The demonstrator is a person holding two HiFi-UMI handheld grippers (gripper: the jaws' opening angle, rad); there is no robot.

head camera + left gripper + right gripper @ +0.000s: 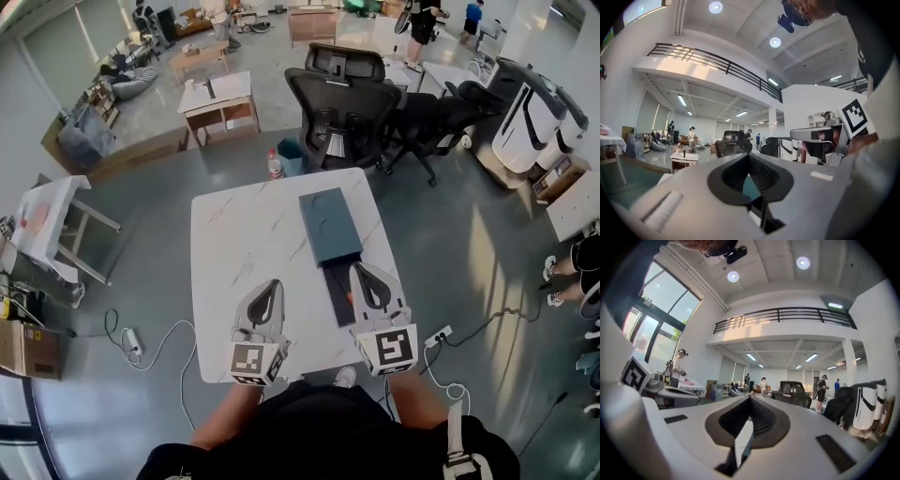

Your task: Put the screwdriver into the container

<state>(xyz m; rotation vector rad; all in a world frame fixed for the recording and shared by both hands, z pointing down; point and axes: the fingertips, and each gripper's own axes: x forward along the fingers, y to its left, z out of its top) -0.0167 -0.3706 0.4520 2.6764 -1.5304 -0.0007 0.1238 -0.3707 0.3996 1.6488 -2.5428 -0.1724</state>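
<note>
A dark teal box-shaped container (328,223) lies on the white table (234,234), with a black tray (337,302) reaching out of its near end. A small orange bit, which may be the screwdriver (349,298), shows on that tray, right against the inner side of my right gripper (360,266). That gripper hangs over the tray with its jaws together, and its own view shows the tips (750,397) meeting with nothing between them. My left gripper (273,282) is over bare table left of the tray, its tips (749,154) also closed and empty.
Black office chairs (342,103) stand just past the table's far edge, and a bottle (275,165) and a small blue bin (292,156) sit on the floor there. A power strip (131,343) and cables lie on the floor at the left. People stand far across the hall.
</note>
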